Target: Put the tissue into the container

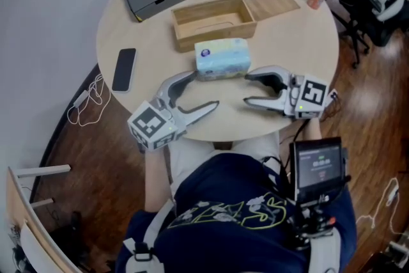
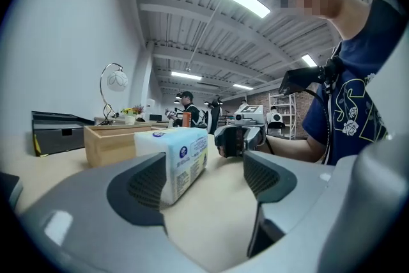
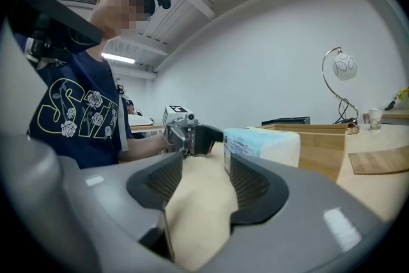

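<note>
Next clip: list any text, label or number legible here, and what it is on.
"SW": first letters of the large outlined print on the shirt; the rest is unclear.
On the tissue pack: a round blue logo and small print, too small to read.
On the screen: lines too blurred to read.

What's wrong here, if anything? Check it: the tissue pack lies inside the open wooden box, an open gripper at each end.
The place is wrong: the tissue pack lies on the table just in front of the wooden box, not inside it, as the head view shows. The left gripper and right gripper are open at its ends.
</note>
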Demonstrator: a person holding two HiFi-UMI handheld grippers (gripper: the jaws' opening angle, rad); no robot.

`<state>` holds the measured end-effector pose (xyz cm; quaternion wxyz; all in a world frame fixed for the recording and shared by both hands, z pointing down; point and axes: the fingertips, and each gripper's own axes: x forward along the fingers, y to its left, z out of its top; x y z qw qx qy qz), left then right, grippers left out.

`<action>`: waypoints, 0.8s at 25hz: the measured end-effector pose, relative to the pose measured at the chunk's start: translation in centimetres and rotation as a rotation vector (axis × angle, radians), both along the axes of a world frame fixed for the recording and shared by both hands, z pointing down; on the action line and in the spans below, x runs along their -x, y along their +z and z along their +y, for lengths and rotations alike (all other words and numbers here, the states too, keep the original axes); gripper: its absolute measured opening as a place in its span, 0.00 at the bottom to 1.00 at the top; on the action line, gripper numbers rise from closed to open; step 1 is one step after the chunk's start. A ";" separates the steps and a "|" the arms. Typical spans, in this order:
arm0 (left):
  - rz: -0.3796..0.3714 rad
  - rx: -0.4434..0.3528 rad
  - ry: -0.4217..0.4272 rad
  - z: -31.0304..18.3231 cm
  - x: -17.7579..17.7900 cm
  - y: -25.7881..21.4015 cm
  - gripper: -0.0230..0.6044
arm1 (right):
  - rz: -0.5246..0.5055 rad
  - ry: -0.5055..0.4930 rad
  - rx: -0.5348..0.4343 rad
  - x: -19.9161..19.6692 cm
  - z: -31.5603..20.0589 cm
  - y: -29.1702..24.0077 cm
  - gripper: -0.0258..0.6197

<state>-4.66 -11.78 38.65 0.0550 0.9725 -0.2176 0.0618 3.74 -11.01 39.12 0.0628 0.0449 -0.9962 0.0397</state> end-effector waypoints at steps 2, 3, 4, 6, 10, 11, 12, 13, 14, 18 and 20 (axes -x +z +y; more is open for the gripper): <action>-0.007 -0.005 -0.033 -0.8 1.1 0.2 0.72 | 0.002 0.054 0.009 -1.4 -1.0 0.1 0.47; -0.008 -0.007 -0.046 -1.2 1.6 0.2 0.76 | 0.002 0.084 0.014 -2.1 -1.6 0.1 0.50; -0.007 -0.005 -0.059 -1.6 2.1 0.2 0.78 | 0.002 0.111 0.017 -2.8 -2.3 0.2 0.55; -0.003 0.005 -0.079 -2.7 2.8 0.2 0.79 | 0.020 0.147 0.008 -4.1 -3.8 0.4 0.68; -0.007 -0.010 -0.037 -5.0 2.2 0.5 0.79 | 0.095 0.131 0.020 -4.4 -6.9 1.2 0.76; -0.007 -0.009 -0.024 -5.3 1.8 0.5 0.79 | 0.117 0.108 0.028 -4.0 -7.5 1.6 0.76; -0.007 -0.009 -0.016 -5.6 1.5 0.5 0.79 | 0.138 0.083 0.033 -3.5 -7.9 2.1 0.76; -0.007 -0.009 -0.013 -5.9 1.3 0.5 0.79 | 0.154 0.063 0.040 -2.9 -8.3 2.4 0.76; -0.007 -0.008 -0.014 -6.2 1.2 0.5 0.79 | 0.161 0.051 0.048 -2.4 -8.6 2.5 0.75; -0.013 -0.010 -0.011 -6.9 1.0 0.3 0.79 | 0.139 0.046 0.036 -1.0 -9.4 1.6 0.75; -0.014 -0.008 -0.003 -7.1 0.8 0.3 0.79 | 0.122 0.043 0.024 -0.4 -9.5 1.1 0.75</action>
